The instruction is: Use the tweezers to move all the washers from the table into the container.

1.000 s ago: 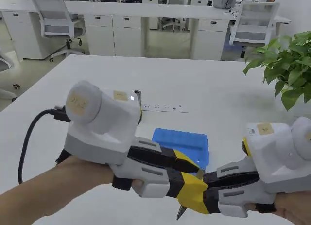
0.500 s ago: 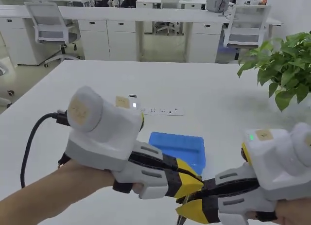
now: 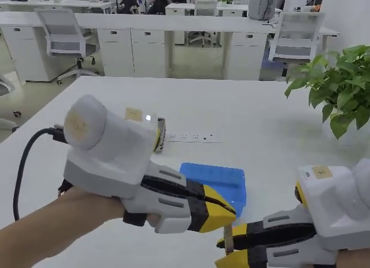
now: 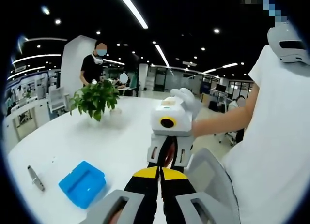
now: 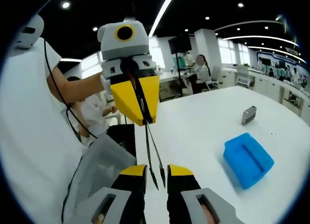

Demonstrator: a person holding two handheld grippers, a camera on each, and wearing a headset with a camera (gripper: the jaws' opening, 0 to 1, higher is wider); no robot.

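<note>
Handoff step: tweezers [image 5: 151,151] pinched in left gripper [image 5: 144,118] fingers, tips seemingly between spread right gripper [image 5: 156,173] fingers. Close squarely on both legs before freeing left; container [image 3: 215,178] at 12 o'clock on counter [image 3: 277,123].

We see a blue container [image 3: 211,178], white tabletop [image 3: 260,123], yellow-and-black left claw [image 4: 160,171] and right claw [image 5: 156,171], grey tweezers [image 5: 147,137].

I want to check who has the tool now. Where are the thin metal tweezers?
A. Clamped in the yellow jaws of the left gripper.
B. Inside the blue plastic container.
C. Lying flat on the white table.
A: in the right gripper view the thin metal tweezers stick out from the shut yellow jaws of the left gripper, with their tips pointing toward the camera.
</note>
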